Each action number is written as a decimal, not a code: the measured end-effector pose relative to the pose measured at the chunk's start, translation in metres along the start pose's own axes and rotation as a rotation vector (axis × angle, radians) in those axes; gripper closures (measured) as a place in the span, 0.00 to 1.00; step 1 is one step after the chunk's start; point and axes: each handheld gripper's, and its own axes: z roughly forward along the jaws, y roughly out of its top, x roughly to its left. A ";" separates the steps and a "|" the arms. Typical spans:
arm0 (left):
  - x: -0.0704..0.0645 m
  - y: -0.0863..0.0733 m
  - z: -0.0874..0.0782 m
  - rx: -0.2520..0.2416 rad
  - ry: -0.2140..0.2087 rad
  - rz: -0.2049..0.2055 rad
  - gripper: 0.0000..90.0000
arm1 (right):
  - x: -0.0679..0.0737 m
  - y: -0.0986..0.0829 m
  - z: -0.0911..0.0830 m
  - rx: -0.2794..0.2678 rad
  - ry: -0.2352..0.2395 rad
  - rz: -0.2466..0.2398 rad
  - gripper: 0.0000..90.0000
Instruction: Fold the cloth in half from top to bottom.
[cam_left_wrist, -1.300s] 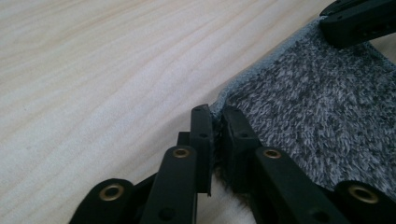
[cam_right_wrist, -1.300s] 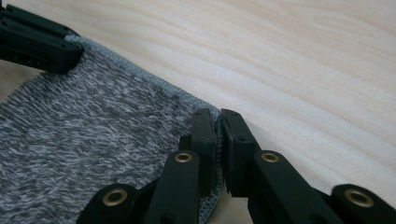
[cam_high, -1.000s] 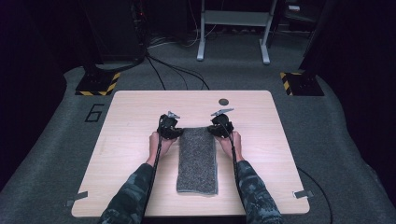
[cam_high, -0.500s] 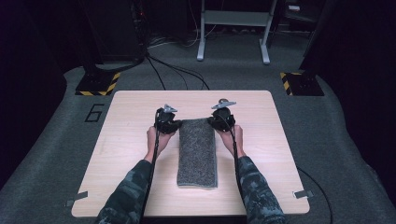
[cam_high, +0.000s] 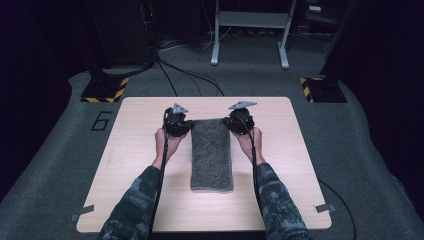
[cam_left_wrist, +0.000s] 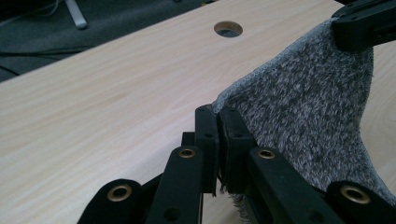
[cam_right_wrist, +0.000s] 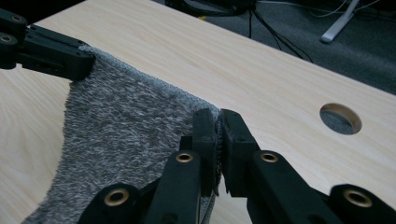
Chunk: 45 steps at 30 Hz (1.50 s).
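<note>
Both grippers, left gripper (cam_high: 181, 125) and right gripper (cam_high: 237, 122), clench far corners of the grey fleecy rectangular towel (cam_high: 212, 154). Its far edge has travelled farther up the pale wooden table (cam_high: 130, 150), stretching it flat.

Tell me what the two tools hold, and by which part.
Both hold the grey towel by its far corners: the left tool is shut on one corner and the right tool on the other.
</note>
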 end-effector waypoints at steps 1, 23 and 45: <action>0.000 0.002 -0.002 -0.006 0.003 -0.001 0.96 | 0.001 0.002 -0.001 -0.002 -0.002 0.002 0.95; -0.011 -0.005 -0.021 0.002 -0.027 0.059 0.96 | 0.010 -0.007 -0.022 -0.044 0.038 -0.044 0.95; -0.032 -0.050 -0.029 0.064 -0.131 0.085 0.96 | 0.036 -0.067 -0.042 0.006 0.121 -0.056 0.95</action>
